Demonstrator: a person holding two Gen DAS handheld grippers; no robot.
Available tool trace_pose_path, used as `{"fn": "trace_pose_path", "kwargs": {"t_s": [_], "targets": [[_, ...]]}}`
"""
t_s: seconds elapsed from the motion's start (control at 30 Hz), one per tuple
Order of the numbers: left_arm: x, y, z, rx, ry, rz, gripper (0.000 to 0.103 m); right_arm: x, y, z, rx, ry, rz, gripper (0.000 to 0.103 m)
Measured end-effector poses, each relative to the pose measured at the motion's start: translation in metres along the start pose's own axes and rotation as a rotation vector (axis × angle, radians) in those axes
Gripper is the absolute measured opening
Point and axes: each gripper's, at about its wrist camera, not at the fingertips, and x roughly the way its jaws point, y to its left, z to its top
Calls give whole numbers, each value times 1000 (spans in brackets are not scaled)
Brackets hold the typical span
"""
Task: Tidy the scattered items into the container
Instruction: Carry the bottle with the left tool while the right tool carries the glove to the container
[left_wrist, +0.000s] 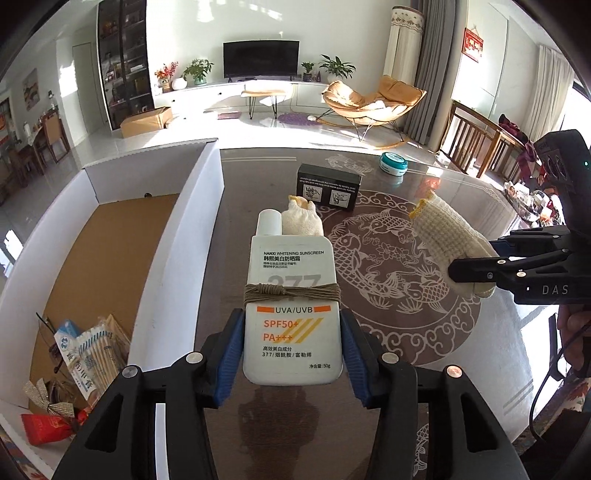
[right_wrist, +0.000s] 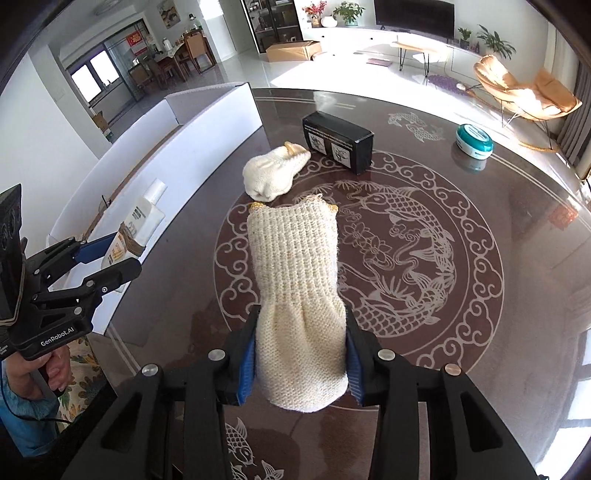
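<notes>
My left gripper (left_wrist: 293, 347) is shut on a white sunscreen bottle (left_wrist: 291, 295) with brown twine wound round its middle, held above the dark table beside the white box (left_wrist: 199, 206). The same bottle (right_wrist: 135, 227) and left gripper (right_wrist: 109, 258) show at the left of the right wrist view. My right gripper (right_wrist: 301, 354) is shut on a cream knitted glove (right_wrist: 295, 280), lifted off the table; that glove (left_wrist: 448, 236) and the right gripper (left_wrist: 476, 267) also appear at the right of the left wrist view. A second cream glove (right_wrist: 273, 173) lies on the table.
A black carton (right_wrist: 338, 142) stands on the patterned table (right_wrist: 480, 229) past the loose glove, and a teal round tin (right_wrist: 474, 142) sits far right. The white box holds packets and a red item (left_wrist: 48, 428) at its near end. A person's hand (right_wrist: 44, 369) grips the left handle.
</notes>
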Motion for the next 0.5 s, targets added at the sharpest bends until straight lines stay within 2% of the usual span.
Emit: {"fn": "trace_pose_path", "kwargs": {"t_s": [0.2, 0.3, 0.4, 0.5], "targets": [[-49, 72, 22, -48, -52, 108, 50, -29, 95, 90, -136, -95, 93, 40], [-64, 115, 31, -77, -54, 193, 50, -43, 149, 136, -183, -124, 138, 40], [-71, 155, 34, -125, -40, 240, 50, -45, 197, 180, -196, -132, 179, 40], [-67, 188, 28, -178, -12, 269, 50, -28, 233, 212, -185, -106, 182, 40]]}}
